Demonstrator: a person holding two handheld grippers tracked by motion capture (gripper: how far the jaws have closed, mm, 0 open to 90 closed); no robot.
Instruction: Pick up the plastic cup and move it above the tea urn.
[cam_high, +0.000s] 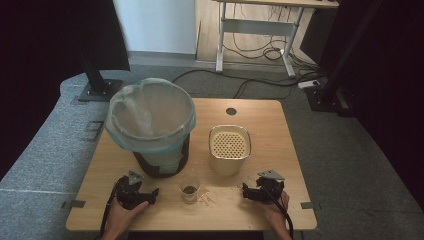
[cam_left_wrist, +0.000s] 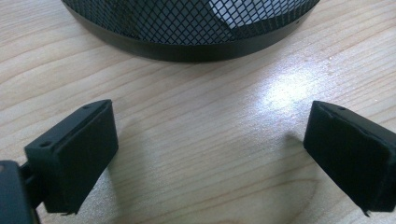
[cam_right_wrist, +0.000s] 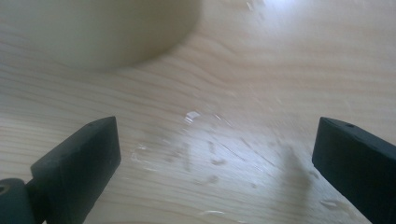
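Note:
A black mesh waste bin (cam_high: 159, 161) lined with a pale blue-rimmed bag (cam_high: 150, 117) stands on the left half of the wooden table (cam_high: 270, 120). A cream container with a perforated top (cam_high: 229, 149) stands to its right. A small clear glass (cam_high: 190, 189) with something dark in its bottom sits near the front edge between my grippers. My left gripper (cam_high: 150, 194) rests open in front of the bin; its jaws (cam_left_wrist: 210, 154) stand wide apart over bare wood, with the bin's base (cam_left_wrist: 187, 28) just ahead. My right gripper (cam_high: 246, 191) lies open right of the glass, its jaws (cam_right_wrist: 215, 168) framing wet streaks.
Drops and smears of liquid (cam_right_wrist: 196, 154) lie on the wood by the right gripper, with light crumbs (cam_high: 215, 192) right of the glass. A round cable hole (cam_high: 231, 111) sits at the table's far edge. A desk frame (cam_high: 255, 45) and cables lie on the floor beyond.

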